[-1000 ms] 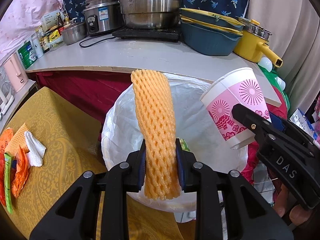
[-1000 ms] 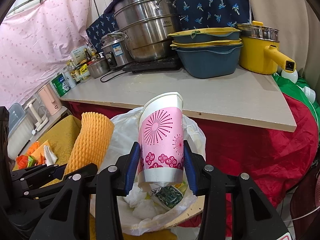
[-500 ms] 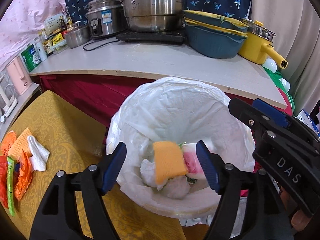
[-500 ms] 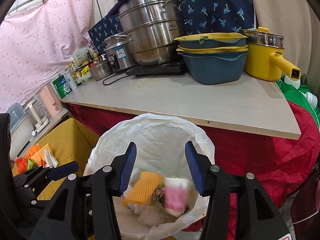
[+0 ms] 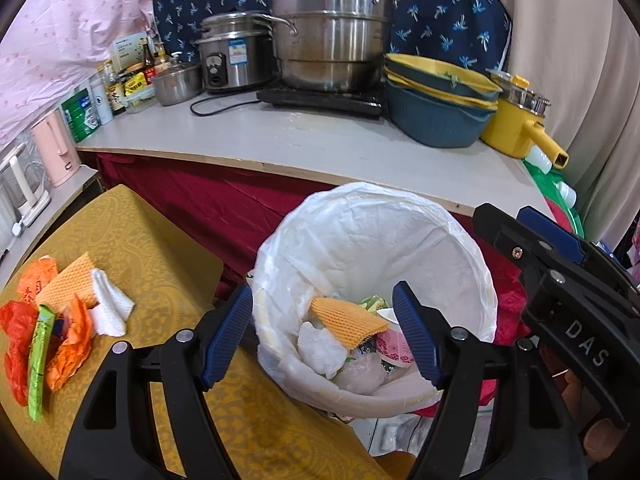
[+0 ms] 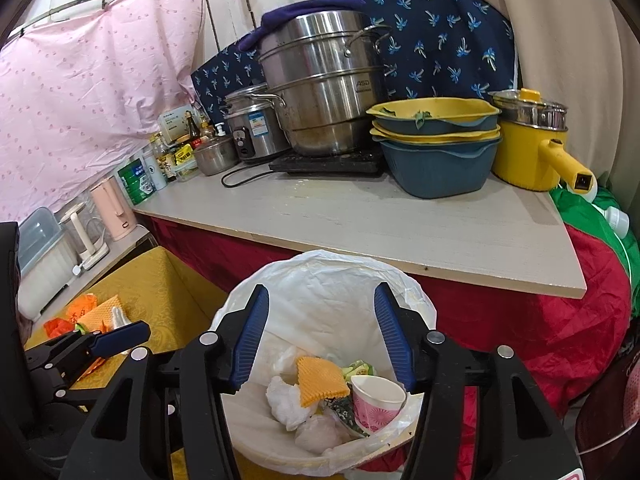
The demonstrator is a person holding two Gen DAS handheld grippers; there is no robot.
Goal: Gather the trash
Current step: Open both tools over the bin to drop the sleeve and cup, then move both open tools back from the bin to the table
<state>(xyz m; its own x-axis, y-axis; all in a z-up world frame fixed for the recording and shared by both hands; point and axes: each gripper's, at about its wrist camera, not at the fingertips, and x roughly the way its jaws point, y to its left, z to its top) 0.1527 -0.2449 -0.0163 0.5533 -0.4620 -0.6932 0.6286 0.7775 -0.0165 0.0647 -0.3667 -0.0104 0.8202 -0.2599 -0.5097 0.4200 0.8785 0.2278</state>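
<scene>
Tongs: left tongs (image 5: pixel 322 336) wide open and empty, right tongs (image 6: pixel 322 338) opening, nothing between them, both above the bin (image 5: pixel 452 216). Foam net (image 5: pixel 346 320) and pink cup (image 6: pixel 376 402) lie inside it. Wrappers and tissue (image 5: pixel 60 320) remain at the left edge of the yellow-clothed worktop (image 5: pixel 168 264) — partly done.

The right gripper (image 6: pixel 322 336) hangs over a bin (image 6: pixel 276 458) lined with a white bag (image 6: pixel 332 280), its jaws opening with nothing between them. Inside the bin lie an orange foam net (image 6: pixel 320 378), a pink flowered cup (image 6: pixel 376 402) and crumpled tissue (image 6: pixel 286 400). The left gripper (image 6: pixel 120 336) shows at the left edge, above a yellow cloth (image 6: pixel 160 284) with more wrappers (image 6: pixel 80 314) on it.
</scene>
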